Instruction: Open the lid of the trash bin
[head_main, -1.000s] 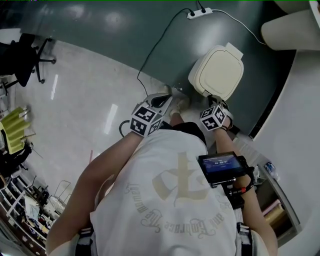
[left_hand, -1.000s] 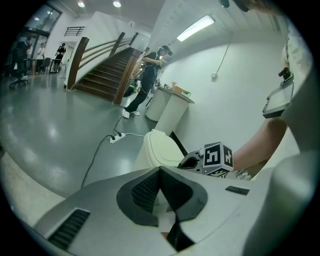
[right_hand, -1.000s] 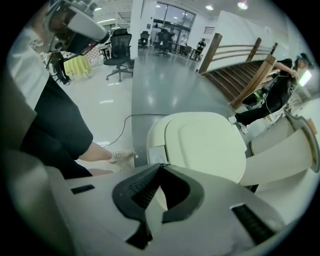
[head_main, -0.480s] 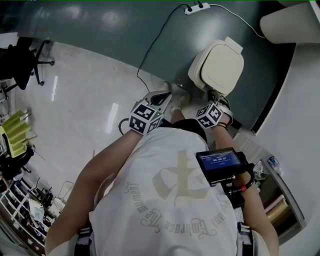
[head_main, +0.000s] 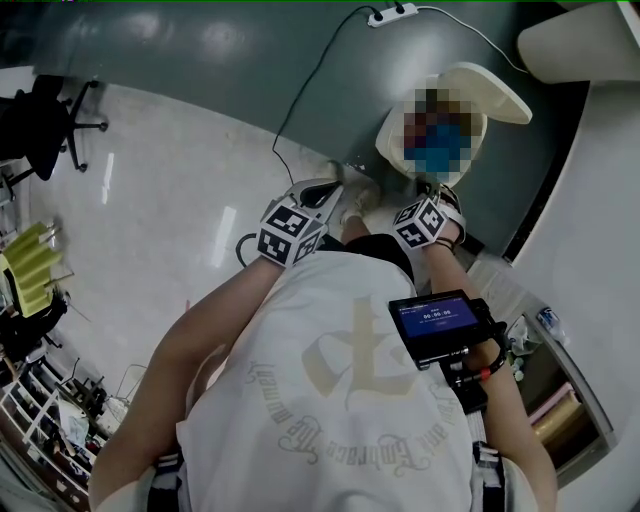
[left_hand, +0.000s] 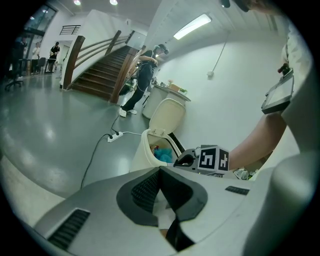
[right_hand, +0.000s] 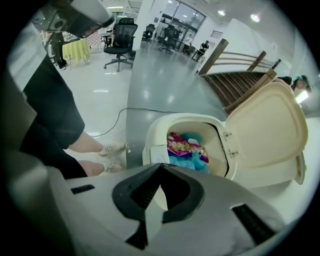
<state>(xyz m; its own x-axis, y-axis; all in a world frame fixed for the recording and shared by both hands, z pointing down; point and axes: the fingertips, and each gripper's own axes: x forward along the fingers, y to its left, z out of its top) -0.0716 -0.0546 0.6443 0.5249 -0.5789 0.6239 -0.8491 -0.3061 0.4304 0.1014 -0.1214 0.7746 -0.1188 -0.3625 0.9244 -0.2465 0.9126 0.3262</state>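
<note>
The left gripper (left_hand: 160, 172) hung beside the person's legs, fingers pressed together on nothing. The right gripper (right_hand: 160, 169), fingers likewise closed and empty, sat just before the trash bin (right_hand: 180, 118) on the floor. Its lid (right_hand: 265, 127), shut half a second earlier, now stood raised, so the task looked done.

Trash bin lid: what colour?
The lid is plain cream, matching the trash bin body; it shows best in the right gripper view.

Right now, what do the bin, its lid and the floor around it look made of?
Trash bin: likely moulded plastic, cream, smooth semi-matt walls with rounded edges. Lid: seemingly the same plastic, a one-piece shell on small hinges. Floor: hard, polished grey surface mirroring ceiling lights; tile or coating, I cannot tell.
</note>
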